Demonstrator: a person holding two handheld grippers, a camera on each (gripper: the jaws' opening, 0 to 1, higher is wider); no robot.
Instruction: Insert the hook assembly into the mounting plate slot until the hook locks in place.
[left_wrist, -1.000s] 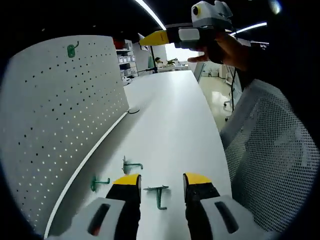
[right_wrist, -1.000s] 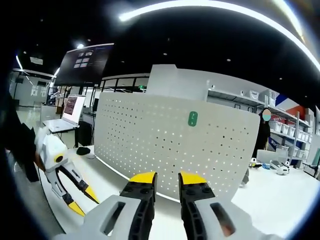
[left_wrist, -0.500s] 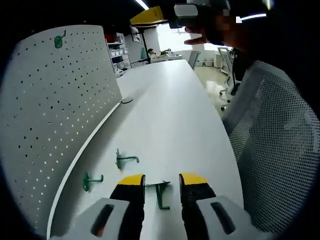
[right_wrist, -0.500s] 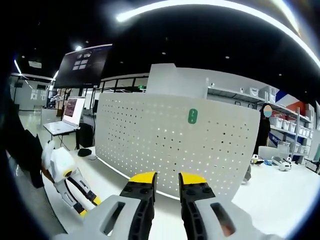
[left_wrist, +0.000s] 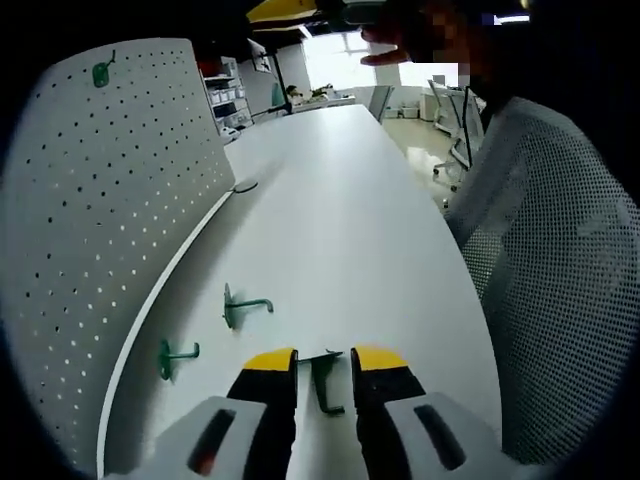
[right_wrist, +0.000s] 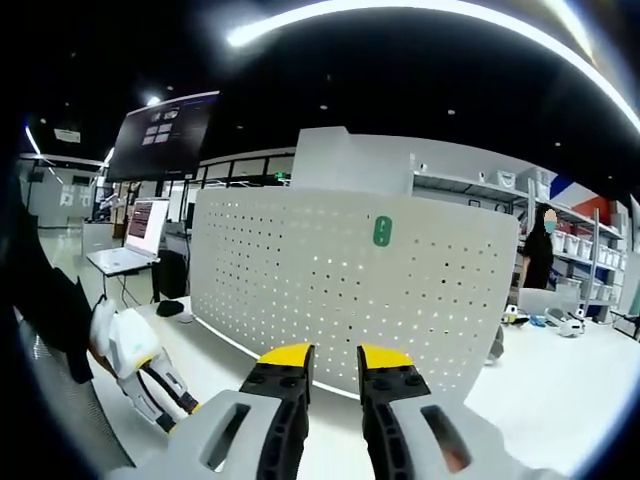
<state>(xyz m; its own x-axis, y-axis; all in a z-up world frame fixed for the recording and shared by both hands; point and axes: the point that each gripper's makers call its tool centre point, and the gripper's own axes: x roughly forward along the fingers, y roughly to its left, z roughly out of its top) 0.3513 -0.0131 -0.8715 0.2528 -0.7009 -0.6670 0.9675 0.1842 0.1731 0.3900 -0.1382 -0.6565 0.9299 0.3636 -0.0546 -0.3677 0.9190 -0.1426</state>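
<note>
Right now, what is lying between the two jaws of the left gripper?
In the left gripper view, a green hook lies on the white table between the jaws of the left gripper, which stand apart on either side of it.

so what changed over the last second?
The left gripper has come down over the nearest green hook, which now lies between its open jaws, not yet gripped. Unchanged: the two other loose hooks, the hook on the pegboard, and the right gripper, raised and empty.
</note>
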